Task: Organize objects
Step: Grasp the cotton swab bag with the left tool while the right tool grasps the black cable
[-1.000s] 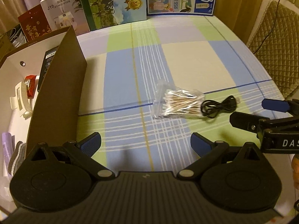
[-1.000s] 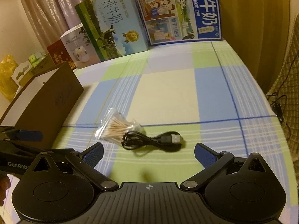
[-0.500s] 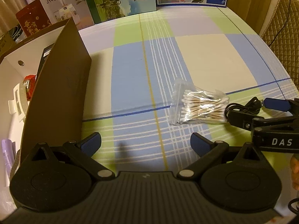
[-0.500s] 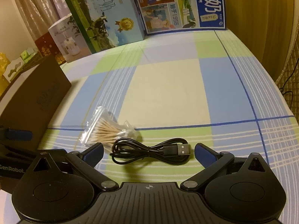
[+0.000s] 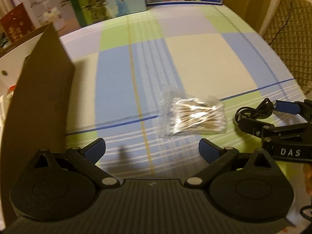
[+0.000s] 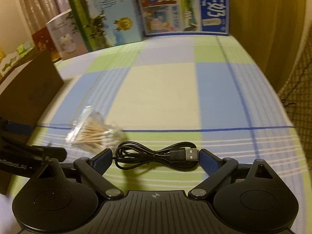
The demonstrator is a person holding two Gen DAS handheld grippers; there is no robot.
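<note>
A coiled black USB cable (image 6: 156,156) lies on the checked tablecloth between the blue pads of my right gripper (image 6: 156,159), whose jaws are closing; the pads stand just beside the cable's ends. A clear bag of cotton swabs (image 5: 192,115) (image 6: 93,131) lies just left of the cable. My left gripper (image 5: 152,150) hovers open near the bag, its pads short of it and nothing between them. From the left wrist view the right gripper (image 5: 273,117) straddles the cable (image 5: 251,113).
An open cardboard box (image 5: 39,89) with a raised brown flap stands at the left, holding small items. Milk cartons (image 6: 175,9) and other boxes (image 6: 64,37) line the table's far edge. A quilted chair (image 5: 288,31) sits to the right.
Both grippers have sunk toward the table. The right one has come down around the cable and its jaws have narrowed slightly. The left one has drawn closer to the swab bag.
</note>
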